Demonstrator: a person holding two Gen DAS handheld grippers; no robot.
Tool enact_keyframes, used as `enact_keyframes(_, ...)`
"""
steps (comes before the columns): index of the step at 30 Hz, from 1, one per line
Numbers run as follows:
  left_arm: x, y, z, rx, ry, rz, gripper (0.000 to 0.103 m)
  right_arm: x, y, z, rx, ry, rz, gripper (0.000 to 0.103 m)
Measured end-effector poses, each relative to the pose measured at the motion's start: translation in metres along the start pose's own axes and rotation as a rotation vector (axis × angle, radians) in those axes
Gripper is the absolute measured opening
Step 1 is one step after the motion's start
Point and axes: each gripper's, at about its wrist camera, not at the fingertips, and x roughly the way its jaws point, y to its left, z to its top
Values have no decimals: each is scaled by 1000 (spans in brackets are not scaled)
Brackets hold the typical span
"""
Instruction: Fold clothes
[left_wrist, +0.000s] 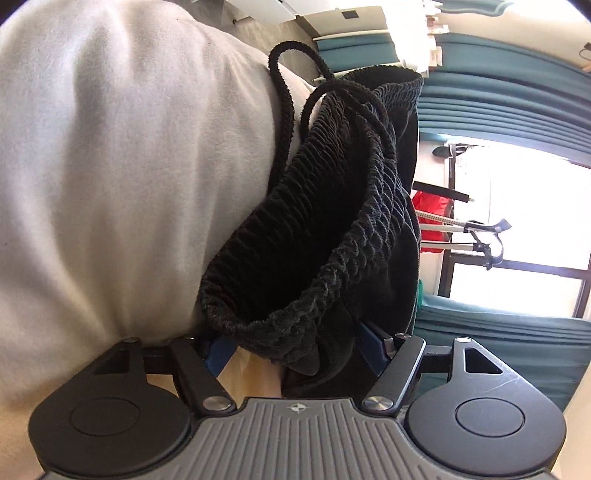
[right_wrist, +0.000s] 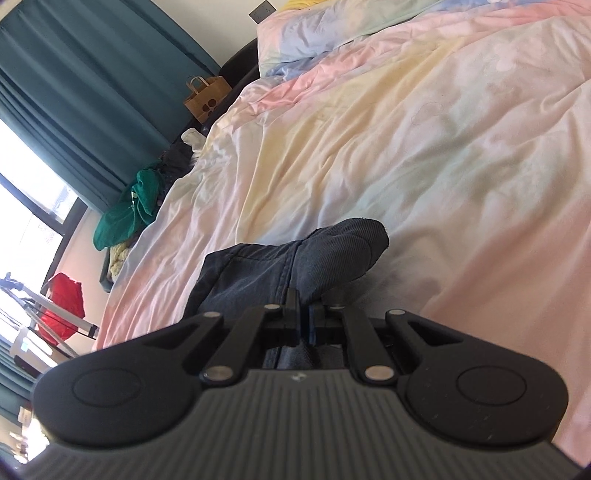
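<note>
Left claw (left_wrist: 295, 343): blue fingers (left_wrist: 221, 352) spread wide, with the bunched elastic waistband (left_wrist: 306, 236) of the black pants (left_wrist: 391, 258) sitting in the gap between them. Can't tell if either pad actually bites the cloth; looks draped, not pinched. Waistband runs away from the claw, up and right, drawstring (left_wrist: 284, 92) looping off the far end. White cloth (left_wrist: 110, 166) fills the left of that view, just beside the waistband; can't say what it is.

Right claw (right_wrist: 303, 314): jaws closed right down on a fold of dark ribbed fabric (right_wrist: 295, 262), seam running straight into the pinch. A rounded end pokes out past the tips, over the pastel bedsheet (right_wrist: 424, 140).

Whether both claws have the same garment: can't confirm, likely yes.

Key relation: the fabric's long axis lies along each claw's pointing direction, not across it. Right has the secure grip, so left is the one needing to close before any fold or lift.
</note>
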Motion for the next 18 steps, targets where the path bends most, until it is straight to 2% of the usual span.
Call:
enact_keyframes(3,-4,-4,-6,10,-29,16,44,-5,-2,-1,29,-5,2,7)
enact_keyframes(5,-15,-8,-13,12,-51,-33,26,-8,-3,-2,33,-11,2,7)
enact_keyframes(8,-40,-27,-26,90,-153,-54,22,-8,-2,-3,21,-20,17,7)
enact_keyframes(10,-55,-36,-35,89,-184,-67,19,-7,1,-3,-6,-27,16,7)
enact_keyframes(14,-96,-64,-43,182,-264,-52,16,-2,-5,2,33,-22,21,7)
enact_keyframes(16,-123,-86,-21,200,-302,-43,15,-1,-10,3,33,-17,10,7)
enact_keyframes(18,-150,-93,8,214,-297,-26,15,-5,-18,6,82,-25,21,7)
